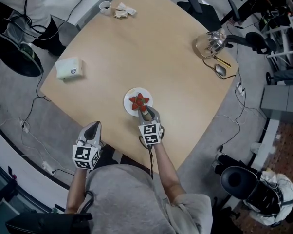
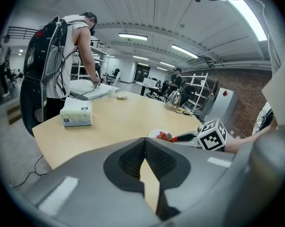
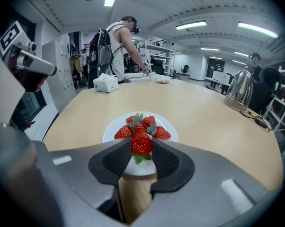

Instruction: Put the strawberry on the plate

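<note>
A white plate (image 1: 128,100) lies near the table's front edge and carries several red strawberries (image 1: 139,101). My right gripper (image 1: 145,112) reaches over its near rim, shut on one more strawberry (image 3: 141,144). In the right gripper view that berry hangs between the pads just above the plate (image 3: 168,125), in front of the piled strawberries (image 3: 143,123). My left gripper (image 1: 92,129) hovers at the table's front edge, left of the plate, its jaws shut with nothing in them (image 2: 145,143). In the left gripper view, the plate (image 2: 155,134) shows to the right.
A white tissue box (image 1: 68,68) sits at the table's left side. A glass kettle (image 1: 212,42) and a mouse (image 1: 220,70) are at the far right, a cup (image 1: 105,6) and crumpled tissues (image 1: 123,11) at the back. A person (image 2: 62,56) stands by the far-left corner.
</note>
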Demonstrator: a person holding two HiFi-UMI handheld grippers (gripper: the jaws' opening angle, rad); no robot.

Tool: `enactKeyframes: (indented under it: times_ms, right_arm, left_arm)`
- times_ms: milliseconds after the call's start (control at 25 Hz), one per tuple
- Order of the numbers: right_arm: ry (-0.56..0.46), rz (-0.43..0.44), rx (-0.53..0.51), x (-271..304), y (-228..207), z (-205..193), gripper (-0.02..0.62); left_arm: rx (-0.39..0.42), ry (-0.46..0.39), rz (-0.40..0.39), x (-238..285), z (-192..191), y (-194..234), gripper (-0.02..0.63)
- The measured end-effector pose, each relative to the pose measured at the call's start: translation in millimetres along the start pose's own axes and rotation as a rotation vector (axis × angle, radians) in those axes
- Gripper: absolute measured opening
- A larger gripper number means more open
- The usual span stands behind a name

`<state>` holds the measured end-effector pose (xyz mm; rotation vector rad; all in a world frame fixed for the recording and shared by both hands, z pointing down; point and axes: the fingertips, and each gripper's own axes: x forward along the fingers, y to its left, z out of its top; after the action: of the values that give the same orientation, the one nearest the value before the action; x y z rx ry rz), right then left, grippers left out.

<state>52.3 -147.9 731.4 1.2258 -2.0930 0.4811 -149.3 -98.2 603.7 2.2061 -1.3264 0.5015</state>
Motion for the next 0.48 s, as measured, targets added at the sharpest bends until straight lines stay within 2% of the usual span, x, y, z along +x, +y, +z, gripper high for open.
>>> enactKeyframes:
  times_ms: [480]
  right_arm:
    - [0.035,0.023,0.000,10.2,4.6,-11.7,0.138]
  left_arm:
    - [-0.010,0.021,0.006,3.4,-6.8,4.2,0.020]
